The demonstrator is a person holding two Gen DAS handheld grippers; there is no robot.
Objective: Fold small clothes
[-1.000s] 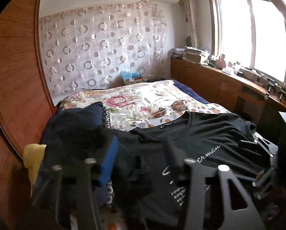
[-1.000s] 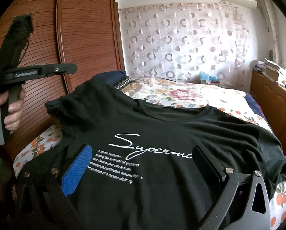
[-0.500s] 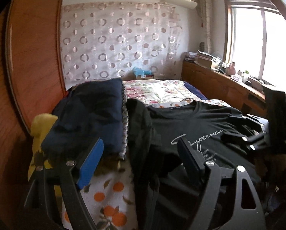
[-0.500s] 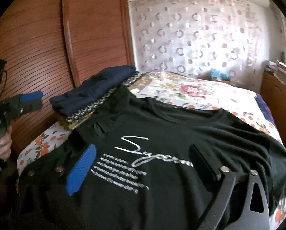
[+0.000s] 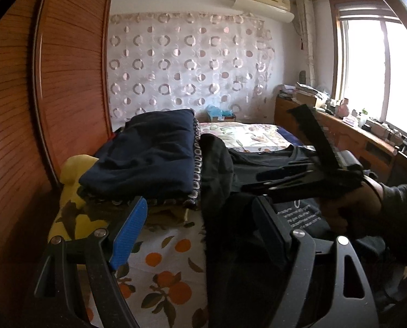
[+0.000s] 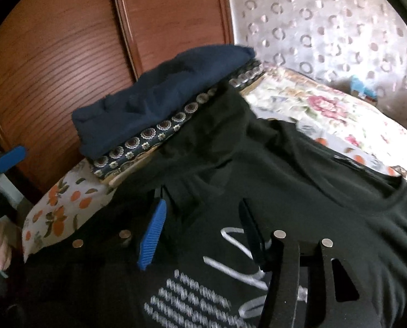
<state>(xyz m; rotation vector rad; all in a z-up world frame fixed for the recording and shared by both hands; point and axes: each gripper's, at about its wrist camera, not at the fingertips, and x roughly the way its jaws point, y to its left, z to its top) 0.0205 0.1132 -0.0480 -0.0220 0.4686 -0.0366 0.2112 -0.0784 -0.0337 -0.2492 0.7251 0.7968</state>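
Left wrist view: left gripper [image 5: 196,235] is seen spread apart, nothing held, at the bed's near edge. The black T-shirt [image 5: 220,169] lies just ahead, bunched beside the folded pile [image 5: 149,155].

Right wrist view: right gripper [image 6: 203,235] stands parted, gripping nothing, above the shirt [image 6: 299,169]. Fabric is judged light, limp, wrinkle-prone; a hold at sleeve or hem is advised.

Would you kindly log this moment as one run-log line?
left gripper: open, at sleeve | right gripper: open, over black T-shirt | folded pile: beside shirt
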